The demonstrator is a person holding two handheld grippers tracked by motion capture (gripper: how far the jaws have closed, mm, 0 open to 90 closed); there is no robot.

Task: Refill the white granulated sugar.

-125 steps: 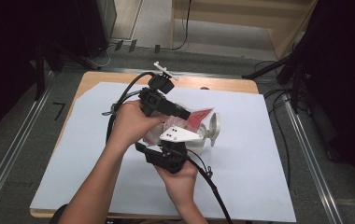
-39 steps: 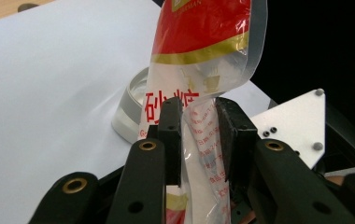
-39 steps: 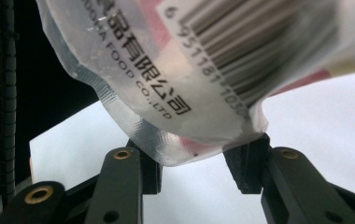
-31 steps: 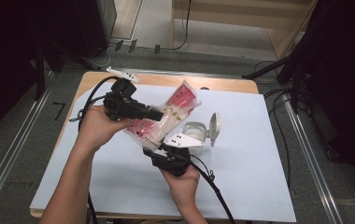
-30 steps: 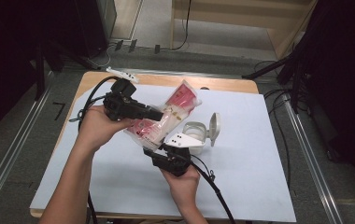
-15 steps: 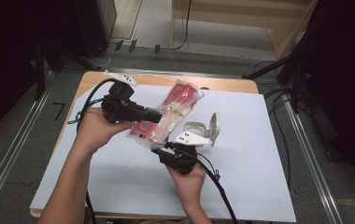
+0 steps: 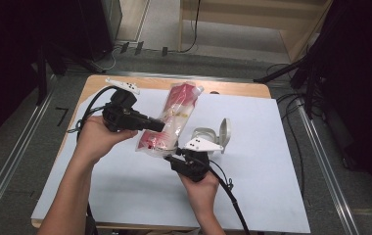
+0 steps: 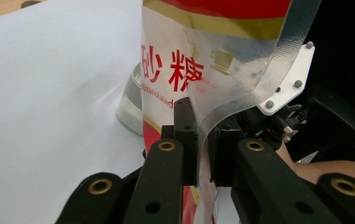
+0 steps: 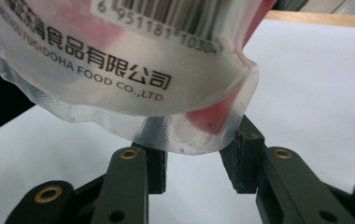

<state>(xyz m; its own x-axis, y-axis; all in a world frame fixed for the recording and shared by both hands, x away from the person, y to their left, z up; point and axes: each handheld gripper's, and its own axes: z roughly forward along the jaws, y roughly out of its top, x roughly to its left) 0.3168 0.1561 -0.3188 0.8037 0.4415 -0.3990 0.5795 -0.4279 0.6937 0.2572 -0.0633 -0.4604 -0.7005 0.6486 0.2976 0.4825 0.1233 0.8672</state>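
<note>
A red and white sugar pouch (image 7: 175,115) with a clear seam is held above the table, its top pointing to the far edge. My left gripper (image 7: 161,127) comes in from the left. Its jaws have just been closing, and in the left gripper view (image 8: 203,140) they pinch the pouch's (image 8: 185,70) clear side seam. My right gripper (image 7: 171,157) holds the pouch's near end from below. In the right gripper view (image 9: 194,158) the pouch's (image 9: 119,70) bottom corner sits squeezed between both pads.
A white jar (image 7: 204,135) with its flip lid (image 7: 225,130) raised stands just right of the pouch, behind the right gripper. A pale sheet (image 7: 272,171) covers the wooden table (image 7: 238,88). Cables trail from both grippers toward the near edge.
Four seconds ago the left gripper was over the jar. It has since moved left, and the pouch now points its top to the far edge. Within the last second little moved.
</note>
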